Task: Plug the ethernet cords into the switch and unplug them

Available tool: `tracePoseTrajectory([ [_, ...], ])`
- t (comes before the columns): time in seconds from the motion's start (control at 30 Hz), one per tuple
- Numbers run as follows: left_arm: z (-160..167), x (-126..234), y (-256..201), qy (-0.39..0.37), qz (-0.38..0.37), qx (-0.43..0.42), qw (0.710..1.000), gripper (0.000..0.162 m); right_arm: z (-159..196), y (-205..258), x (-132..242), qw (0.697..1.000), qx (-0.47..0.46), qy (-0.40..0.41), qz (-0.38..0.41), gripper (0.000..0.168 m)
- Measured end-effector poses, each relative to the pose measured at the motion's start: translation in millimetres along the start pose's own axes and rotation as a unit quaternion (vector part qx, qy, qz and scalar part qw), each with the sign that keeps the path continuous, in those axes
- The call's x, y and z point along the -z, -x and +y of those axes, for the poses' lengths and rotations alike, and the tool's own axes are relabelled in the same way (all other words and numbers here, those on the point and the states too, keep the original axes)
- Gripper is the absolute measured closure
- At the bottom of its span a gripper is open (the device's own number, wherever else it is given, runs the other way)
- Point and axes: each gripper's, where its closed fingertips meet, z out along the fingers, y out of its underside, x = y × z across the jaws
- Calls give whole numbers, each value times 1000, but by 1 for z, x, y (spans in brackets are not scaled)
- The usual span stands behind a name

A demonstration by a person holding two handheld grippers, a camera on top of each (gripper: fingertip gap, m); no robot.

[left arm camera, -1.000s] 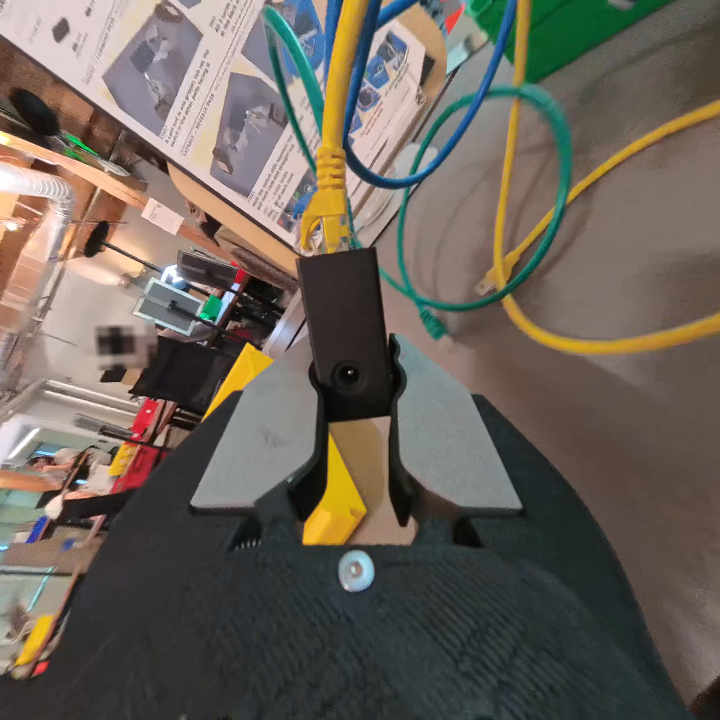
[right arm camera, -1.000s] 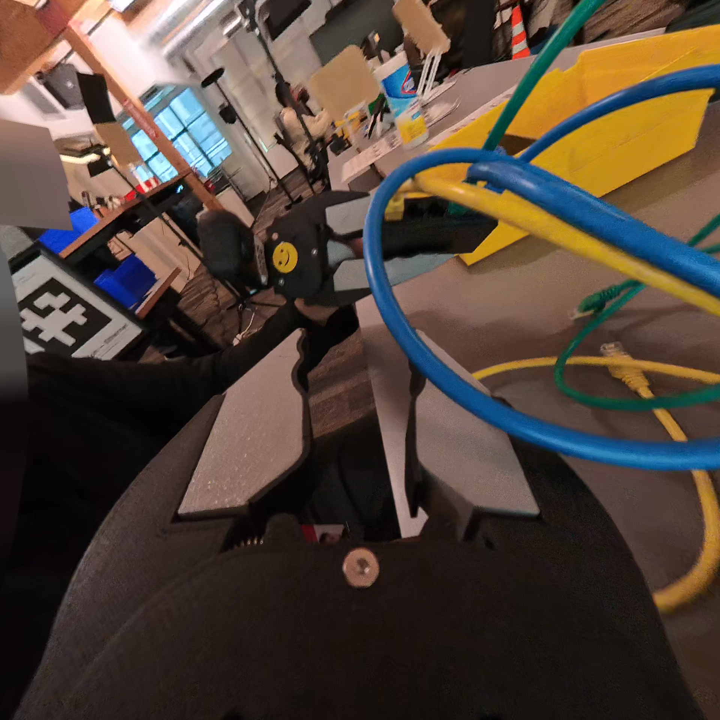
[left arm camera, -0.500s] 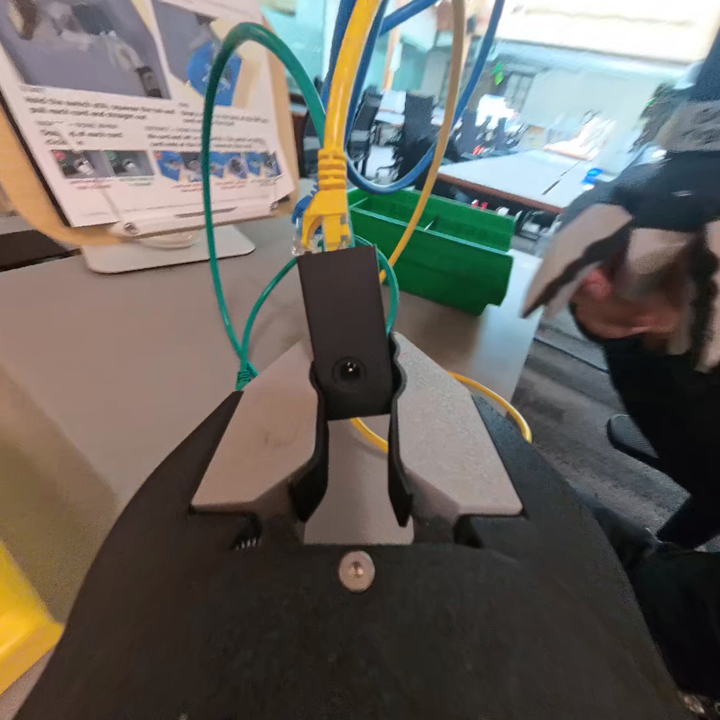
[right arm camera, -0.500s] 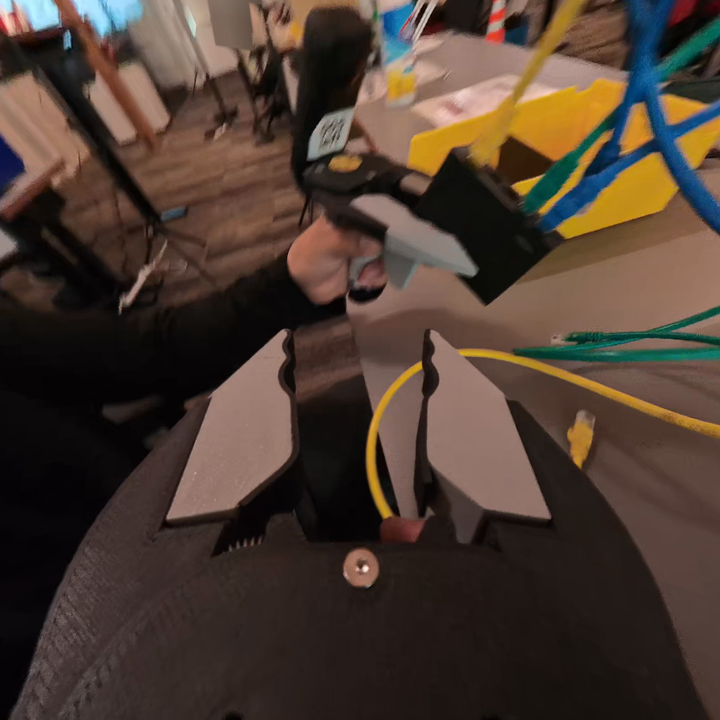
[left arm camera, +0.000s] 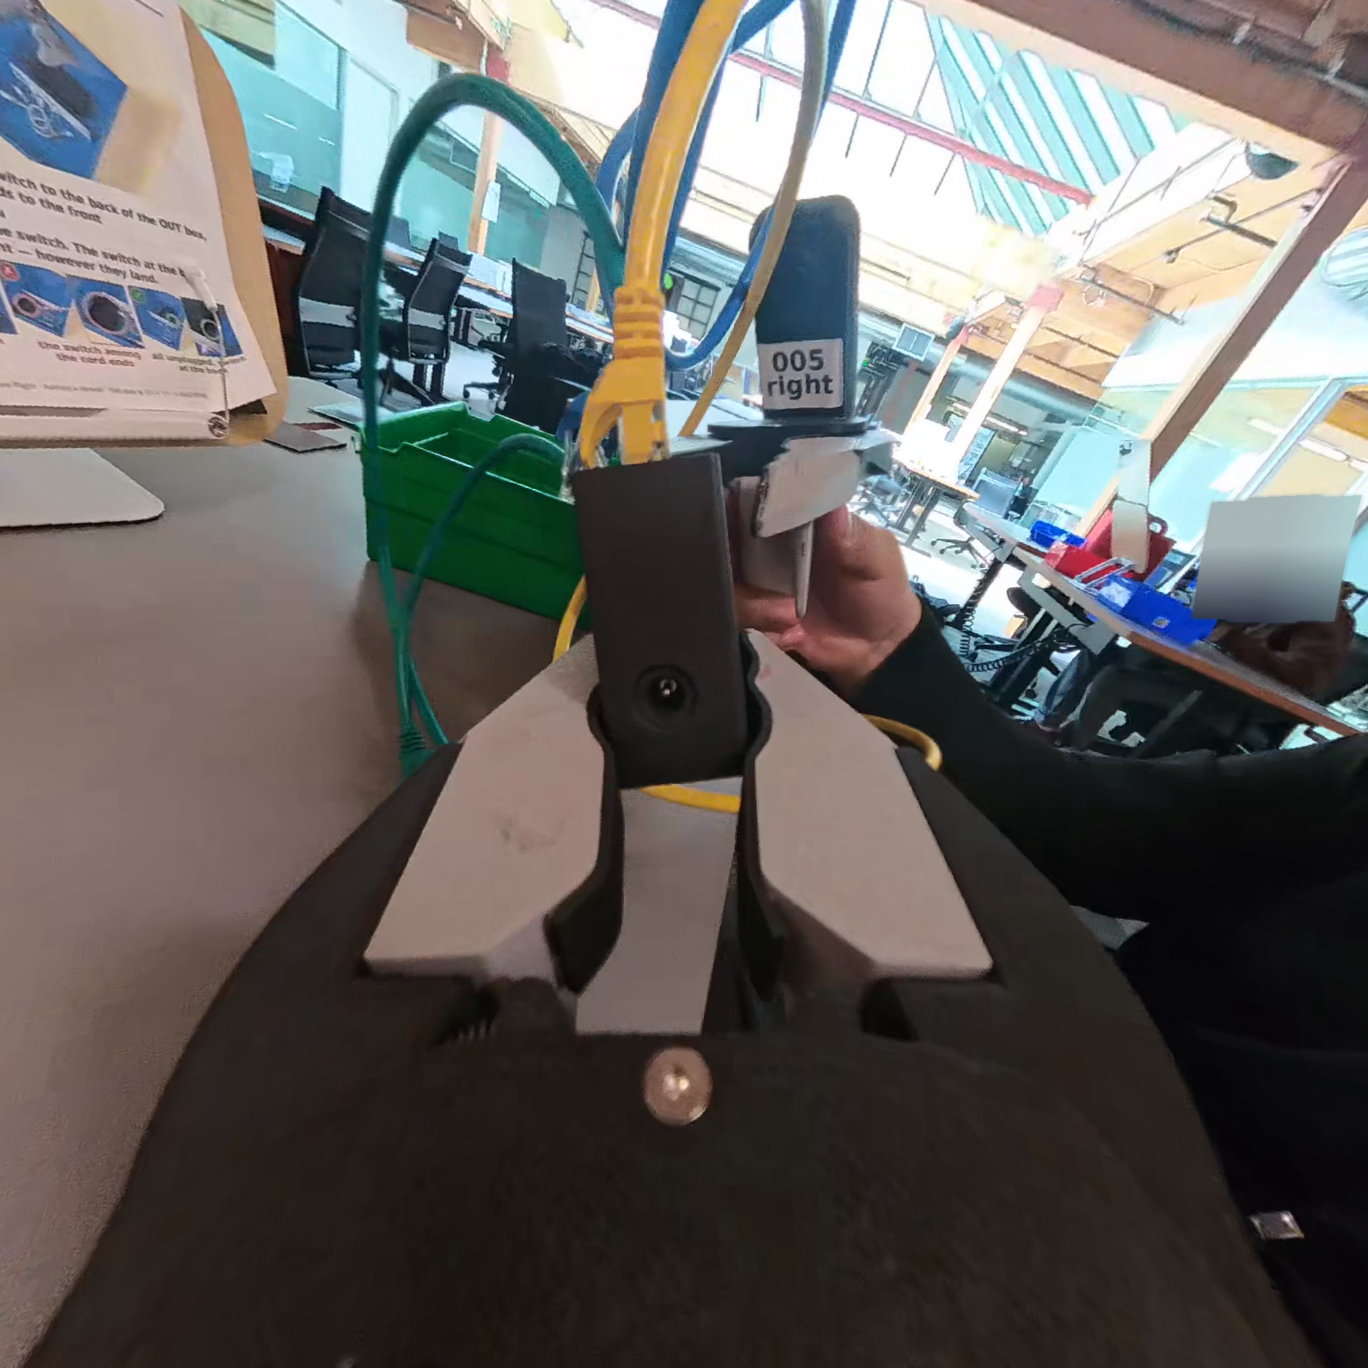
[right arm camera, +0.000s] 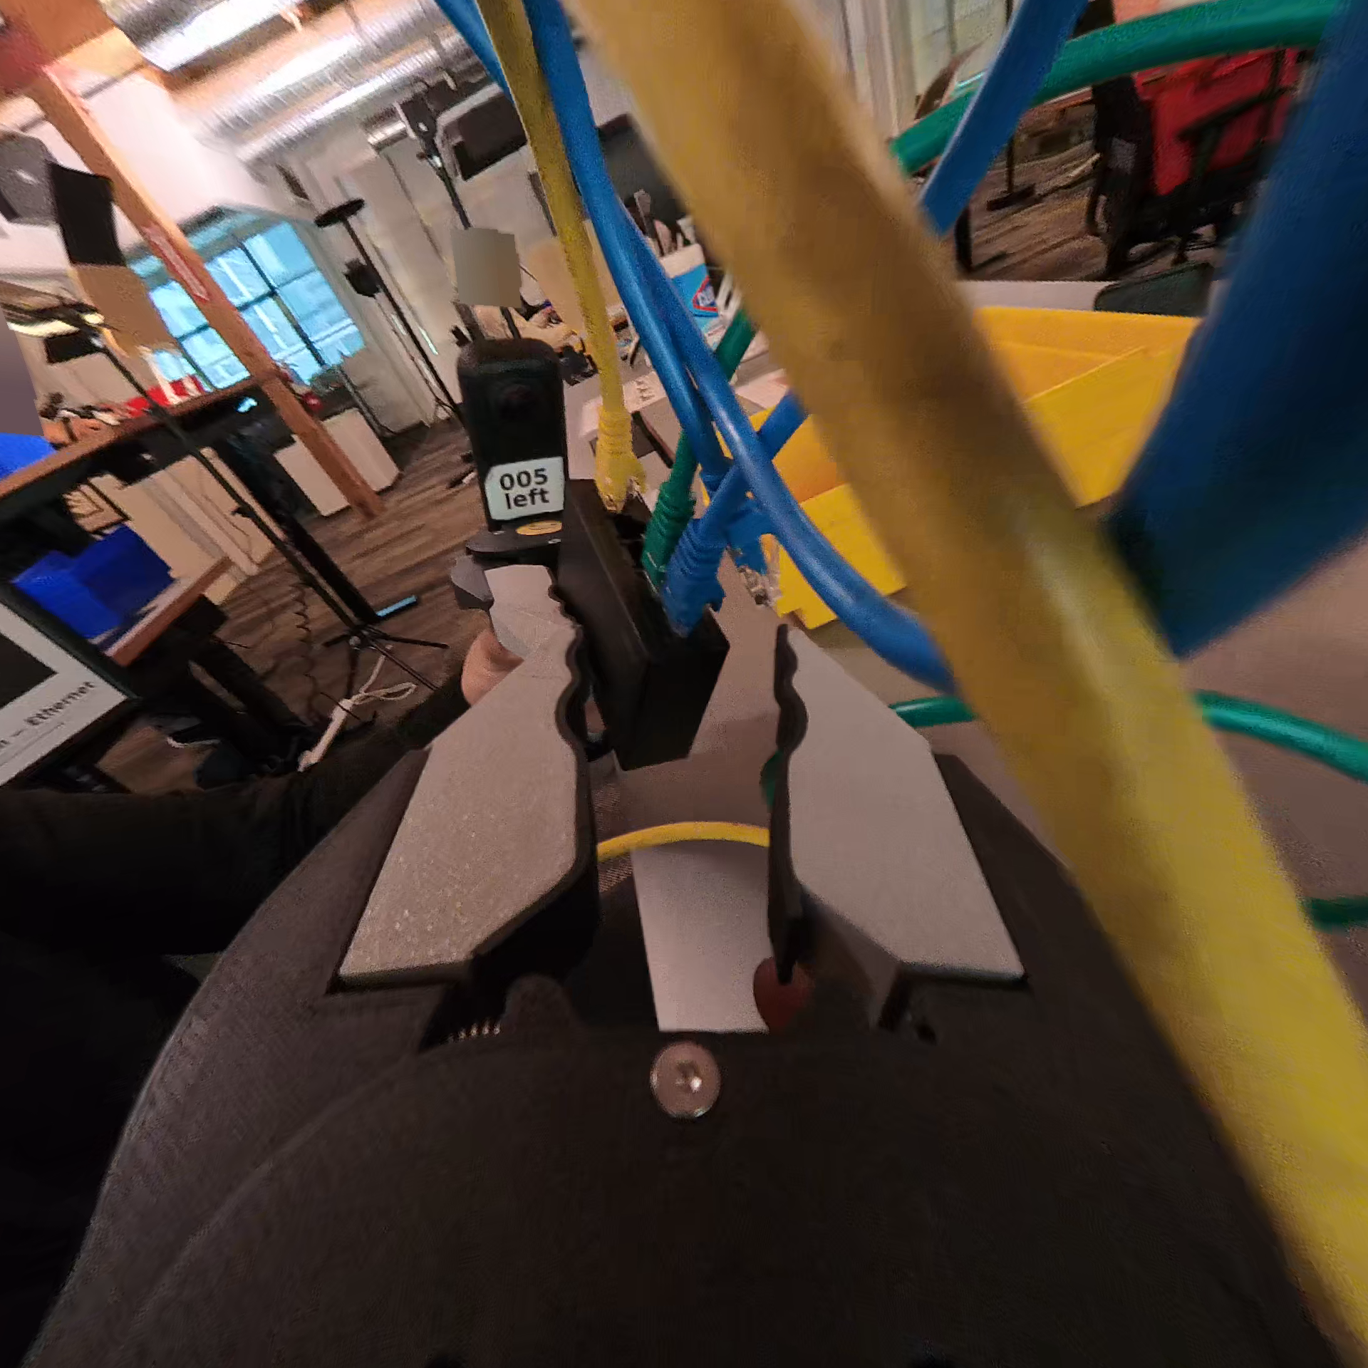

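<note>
My left gripper [left arm camera: 674, 666] is shut on the lower end of a black switch [left arm camera: 651, 562] and holds it upright above the table. A yellow cord [left arm camera: 636, 370] is plugged into its top, with green [left arm camera: 392, 296] and blue [left arm camera: 651, 111] cords beside it. My right gripper [right arm camera: 677, 651] is open, and the switch [right arm camera: 651, 688] sits between its fingertips. Blue plugs [right arm camera: 692, 570], a green plug [right arm camera: 666, 518] and a yellow plug [right arm camera: 618, 459] sit in the ports. The right gripper also shows in the left wrist view [left arm camera: 799, 503], just right of the switch.
A green bin [left arm camera: 459, 503] and an instruction sheet on a stand [left arm camera: 111, 259] stand on the grey table [left arm camera: 185, 666]. A yellow bin [right arm camera: 1073, 414] lies behind the switch. Hanging yellow [right arm camera: 962, 592] and blue cords cross close in front of the right camera. A hand [left arm camera: 836, 592] holds the right gripper. My left and right fingertips are right by each other.
The left gripper has swung the switch upright, from facing the tabletop to facing the room. The right gripper has moved in until its open jaws flank the switch.
</note>
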Motion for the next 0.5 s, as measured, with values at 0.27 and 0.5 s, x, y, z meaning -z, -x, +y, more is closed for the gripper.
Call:
tracePoseTrajectory([
  [0.27,-1,-6,-13,-7,29,10,999,134,9,1,-11,998,37,53,16,107],
  [0.5,-5,-1,-9,4,15,17,1000,133,5,18,-21,996,44,76,-26,136],
])
